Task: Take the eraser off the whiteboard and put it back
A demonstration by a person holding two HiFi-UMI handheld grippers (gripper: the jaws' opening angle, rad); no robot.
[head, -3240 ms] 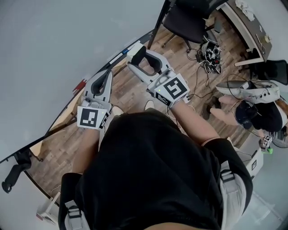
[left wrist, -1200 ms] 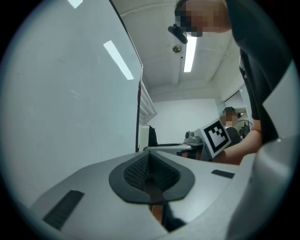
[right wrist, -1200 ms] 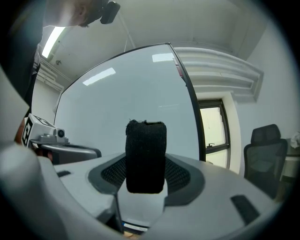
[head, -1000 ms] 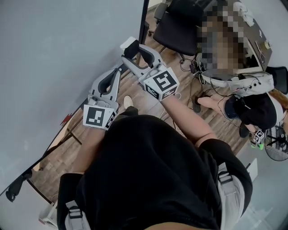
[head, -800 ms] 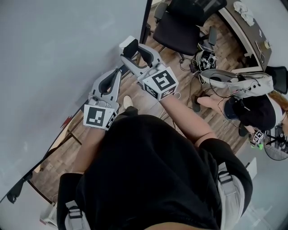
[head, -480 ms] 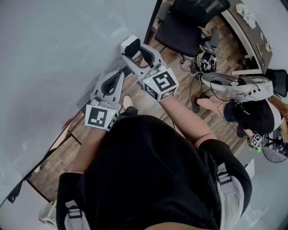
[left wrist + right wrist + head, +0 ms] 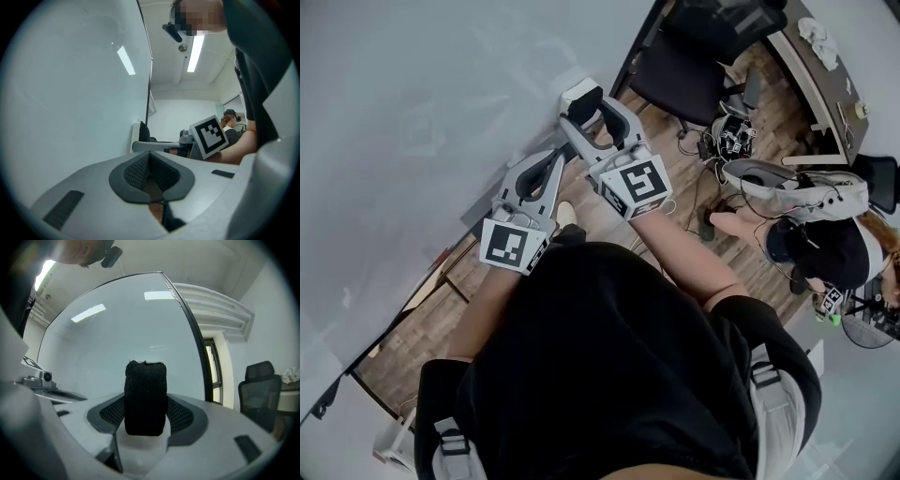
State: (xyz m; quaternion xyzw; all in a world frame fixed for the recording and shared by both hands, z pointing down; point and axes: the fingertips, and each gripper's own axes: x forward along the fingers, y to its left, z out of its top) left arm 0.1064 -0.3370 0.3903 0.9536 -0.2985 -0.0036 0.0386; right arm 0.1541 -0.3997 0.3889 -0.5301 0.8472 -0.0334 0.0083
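Note:
The eraser (image 7: 579,97), a white block with black felt (image 7: 145,399), sits between the pads of my right gripper (image 7: 589,111). It is held level right at the whiteboard (image 7: 441,94), felt toward the board's surface (image 7: 117,333). The right jaws have just been opening a little, and the pads still flank the eraser on both sides. My left gripper (image 7: 556,159) hangs just left of and below the right one, beside the board. Its jaws are shut with nothing in them (image 7: 150,161).
A black office chair (image 7: 694,66) stands behind the board's right edge. A seated person (image 7: 825,244) is at the right, with a tangle of cables (image 7: 733,131) on the wooden floor. A desk (image 7: 825,56) runs along the top right.
Both grippers have drifted toward the whiteboard, and the eraser in the right one now lies closer to its surface. The left gripper stays shut.

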